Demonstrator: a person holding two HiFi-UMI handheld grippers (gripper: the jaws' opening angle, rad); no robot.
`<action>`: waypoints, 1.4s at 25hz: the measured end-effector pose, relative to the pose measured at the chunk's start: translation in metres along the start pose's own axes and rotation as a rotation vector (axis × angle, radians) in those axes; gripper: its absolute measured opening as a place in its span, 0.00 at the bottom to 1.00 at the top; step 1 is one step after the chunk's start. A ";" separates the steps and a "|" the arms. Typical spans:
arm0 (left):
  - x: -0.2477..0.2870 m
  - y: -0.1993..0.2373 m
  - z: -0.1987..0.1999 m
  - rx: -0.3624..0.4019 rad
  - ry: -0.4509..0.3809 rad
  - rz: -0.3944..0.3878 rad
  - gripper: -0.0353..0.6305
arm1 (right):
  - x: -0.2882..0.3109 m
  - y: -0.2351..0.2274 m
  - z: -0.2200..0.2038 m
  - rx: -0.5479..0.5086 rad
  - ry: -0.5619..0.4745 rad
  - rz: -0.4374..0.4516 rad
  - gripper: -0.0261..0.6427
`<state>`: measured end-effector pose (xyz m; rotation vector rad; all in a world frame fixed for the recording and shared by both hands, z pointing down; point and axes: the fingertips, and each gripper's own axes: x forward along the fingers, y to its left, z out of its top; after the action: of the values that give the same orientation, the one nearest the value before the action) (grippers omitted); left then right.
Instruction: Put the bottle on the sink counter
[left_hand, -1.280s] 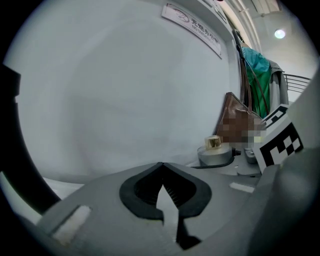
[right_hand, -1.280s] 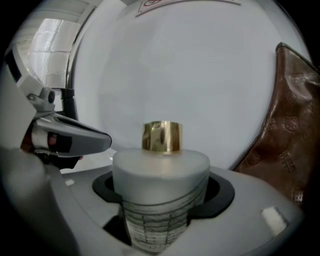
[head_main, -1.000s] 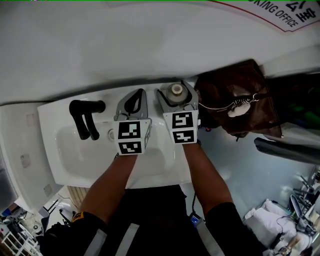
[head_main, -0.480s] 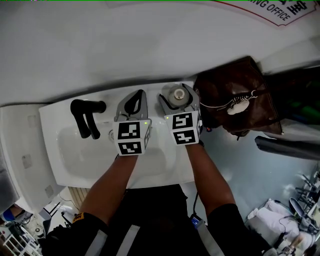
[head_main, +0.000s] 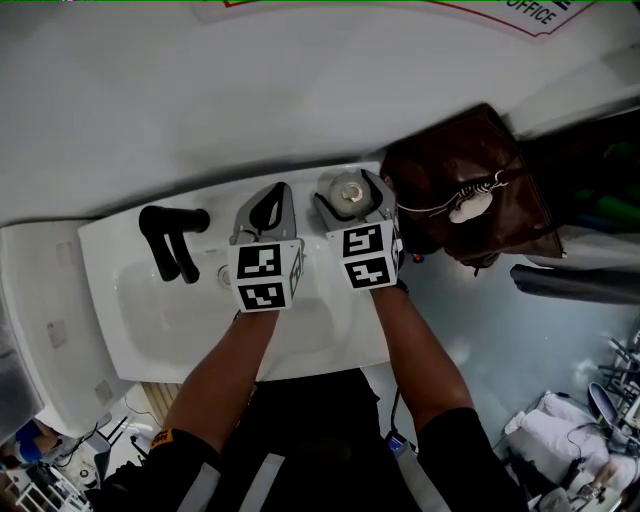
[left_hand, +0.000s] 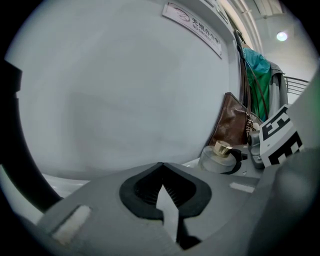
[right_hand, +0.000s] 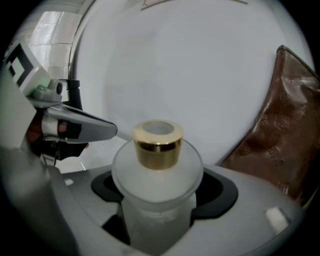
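A frosted bottle (head_main: 351, 190) with a gold cap stands upright on the back right corner of the white sink counter (head_main: 305, 195). My right gripper (head_main: 345, 183) surrounds it. Its jaws are opening, one on each side of the bottle (right_hand: 157, 160), and dark gaps show beside the bottle's body. In the right gripper view my right gripper (right_hand: 162, 186) frames the bottle from below. My left gripper (head_main: 272, 190) hangs shut and empty over the back ledge, just left of the bottle (left_hand: 220, 155). In its own view the left gripper (left_hand: 161, 165) has its tips together.
A black faucet (head_main: 170, 235) rises at the basin's back left. The white basin (head_main: 180, 310) lies under my forearms. A brown leather bag (head_main: 470, 190) hangs right beside the counter's right end. A white wall (head_main: 300, 90) stands close behind.
Both grippers stay where they were. The right jaws stand slightly wider round the bottle, and the head view has shifted a little.
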<state>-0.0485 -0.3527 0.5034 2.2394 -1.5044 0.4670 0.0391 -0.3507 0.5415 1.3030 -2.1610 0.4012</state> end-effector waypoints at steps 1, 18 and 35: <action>0.000 -0.001 0.001 0.002 -0.002 -0.001 0.05 | -0.001 0.000 0.000 0.003 -0.004 -0.001 0.59; -0.045 -0.018 0.016 0.031 -0.074 -0.025 0.05 | -0.059 0.009 0.015 -0.005 -0.088 -0.068 0.59; -0.150 -0.040 0.025 0.070 -0.185 -0.041 0.05 | -0.174 0.058 0.037 0.052 -0.259 -0.182 0.26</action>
<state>-0.0650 -0.2326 0.4037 2.4205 -1.5489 0.3115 0.0385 -0.2198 0.4071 1.6432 -2.2253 0.2265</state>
